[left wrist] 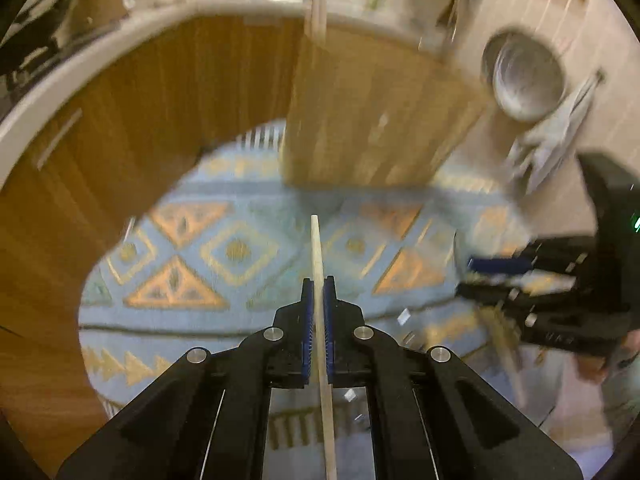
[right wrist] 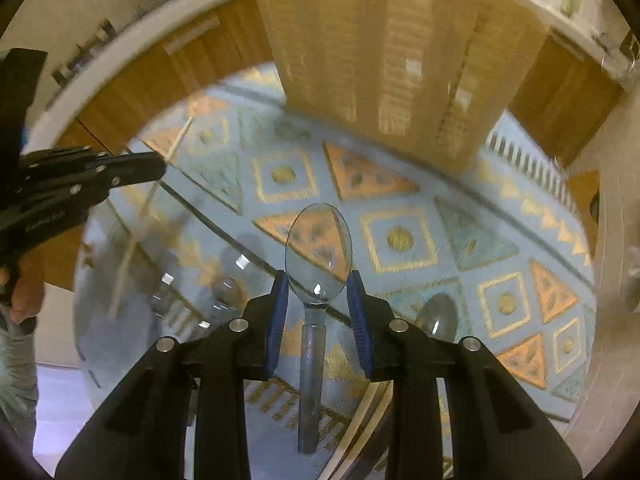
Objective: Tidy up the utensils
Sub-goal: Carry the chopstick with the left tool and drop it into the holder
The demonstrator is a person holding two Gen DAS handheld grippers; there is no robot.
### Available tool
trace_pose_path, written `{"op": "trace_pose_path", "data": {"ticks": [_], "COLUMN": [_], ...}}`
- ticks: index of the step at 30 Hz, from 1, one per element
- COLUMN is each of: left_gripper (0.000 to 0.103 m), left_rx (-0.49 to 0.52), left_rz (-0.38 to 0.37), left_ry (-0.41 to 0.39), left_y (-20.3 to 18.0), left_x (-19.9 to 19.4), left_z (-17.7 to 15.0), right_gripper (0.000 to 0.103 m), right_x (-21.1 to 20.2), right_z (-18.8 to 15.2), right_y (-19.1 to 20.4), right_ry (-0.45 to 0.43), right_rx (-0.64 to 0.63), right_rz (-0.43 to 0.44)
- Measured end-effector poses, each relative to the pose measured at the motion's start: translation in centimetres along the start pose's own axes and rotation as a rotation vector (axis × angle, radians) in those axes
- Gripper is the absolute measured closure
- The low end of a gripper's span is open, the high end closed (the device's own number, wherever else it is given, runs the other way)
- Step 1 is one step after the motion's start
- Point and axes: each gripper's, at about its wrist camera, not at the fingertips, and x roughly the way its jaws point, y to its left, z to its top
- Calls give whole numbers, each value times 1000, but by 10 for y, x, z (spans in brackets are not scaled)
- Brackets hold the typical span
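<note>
Left tongs (left wrist: 319, 292) pinching pale wooden stick (left wrist: 316, 248), likely chopstick, carrying it above glass table (left wrist: 400, 312).

Right tongs (right wrist: 318, 292) spread; clear spoon (right wrist: 318, 248) lying between pads (right wrist: 278, 312), whether touching or not cannot tell.

Metal bowl (left wrist: 524, 76) and more cutlery (left wrist: 552, 140) waiting far right, blurred.

Wooden organiser box (right wrist: 376, 60) standing ahead on table.

Judging: sorting partway, most pieces remaining.

Both views are lit by warm, dim indoor light. Motion blur smears the rug (left wrist: 240, 248), the wooden cabinets (left wrist: 140, 92) and the metal bowl (left wrist: 524, 76). Small white glints sit on the glass tabletop (right wrist: 200, 292). Fisheye distortion bends the counter edge (right wrist: 120, 40), and black vignetting rings each frame.
</note>
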Motion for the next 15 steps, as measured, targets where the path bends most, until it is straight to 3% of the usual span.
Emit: {"op": "trace_pose_path", "data": {"ticks": [3, 6, 11, 13, 15], "left_gripper": [103, 103, 103, 81, 77], "left_rx": [-8, -18, -2, -14, -2], "left_rz": [-44, -61, -69, -69, -44], "left_ry": [-175, -263, -123, -1, 81], "left_y": [-8, -16, -16, -9, -1], "left_x": [-33, -47, -24, 0, 18], "left_z": [7, 16, 24, 20, 16], "right_gripper": [76, 76, 76, 76, 83], "right_x": [-33, -57, -62, -58, -43], "right_z": [2, 6, 10, 9, 7], "right_y": [1, -1, -6, -13, -14], "right_ry": [-120, -221, -213, -188, -154], "right_rx": [-4, 2, 17, 24, 32], "right_rz": [24, 29, 39, 37, 46]}}
